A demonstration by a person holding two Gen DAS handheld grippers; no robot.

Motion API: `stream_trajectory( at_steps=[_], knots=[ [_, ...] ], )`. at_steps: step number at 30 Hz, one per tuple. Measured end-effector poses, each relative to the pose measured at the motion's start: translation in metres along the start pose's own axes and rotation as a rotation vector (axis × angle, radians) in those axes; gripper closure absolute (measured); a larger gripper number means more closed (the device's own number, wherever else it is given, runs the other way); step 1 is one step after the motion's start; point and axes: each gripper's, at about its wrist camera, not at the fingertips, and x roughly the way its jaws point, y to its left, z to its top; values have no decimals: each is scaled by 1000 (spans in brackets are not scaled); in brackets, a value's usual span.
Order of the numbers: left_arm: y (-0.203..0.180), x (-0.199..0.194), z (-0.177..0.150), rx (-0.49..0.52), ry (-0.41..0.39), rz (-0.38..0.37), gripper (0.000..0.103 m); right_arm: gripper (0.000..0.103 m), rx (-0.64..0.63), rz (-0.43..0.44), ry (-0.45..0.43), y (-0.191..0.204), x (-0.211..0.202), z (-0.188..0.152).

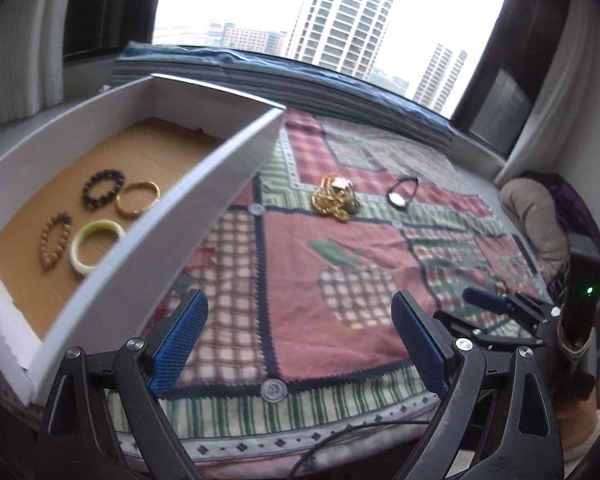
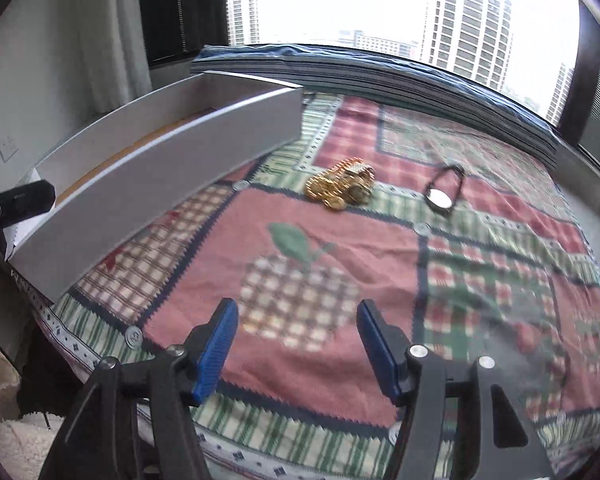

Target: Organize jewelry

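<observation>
A white box [image 1: 204, 196] with a brown cardboard floor sits at the left on the patchwork quilt [image 1: 324, 264]. It holds a black bead bracelet [image 1: 102, 190], a gold bangle [image 1: 138, 199], a brown bead bracelet [image 1: 55, 239] and a pale jade bangle [image 1: 96, 246]. A heap of gold chains [image 1: 335, 197] and a black-strapped watch [image 1: 400, 194] lie on the quilt beyond. My left gripper [image 1: 300, 344] is open and empty beside the box. My right gripper [image 2: 294, 344] is open and empty above the quilt [image 2: 340, 360]; the box [image 2: 156, 188], gold heap [image 2: 342, 188] and watch [image 2: 444, 192] lie ahead.
A striped blue cushion [image 1: 300, 80] runs along the window at the far edge. A beige pillow [image 1: 532, 216] lies at the right. The right gripper's body [image 1: 512, 312] shows at the right of the left wrist view. A black cable [image 1: 340, 440] hangs at the near edge.
</observation>
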Motion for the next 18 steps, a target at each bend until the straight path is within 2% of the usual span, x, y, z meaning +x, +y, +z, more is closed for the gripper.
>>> stream_trajectory(
  at_steps=[4, 8, 11, 18],
  knots=[
    [-19, 15, -11, 27, 62, -20, 9, 40, 51, -46, 14, -22, -11, -26],
    [-27, 16, -15, 43, 77, -24, 9, 40, 87, -68, 8, -31, -14, -39],
    [-28, 15, -18, 52, 73, -7, 9, 40, 114, -59, 2, -32, -11, -41],
    [-14, 23, -24, 1, 101, 6, 9, 40, 106, -70, -30, -24, -12, -39]
  ],
)
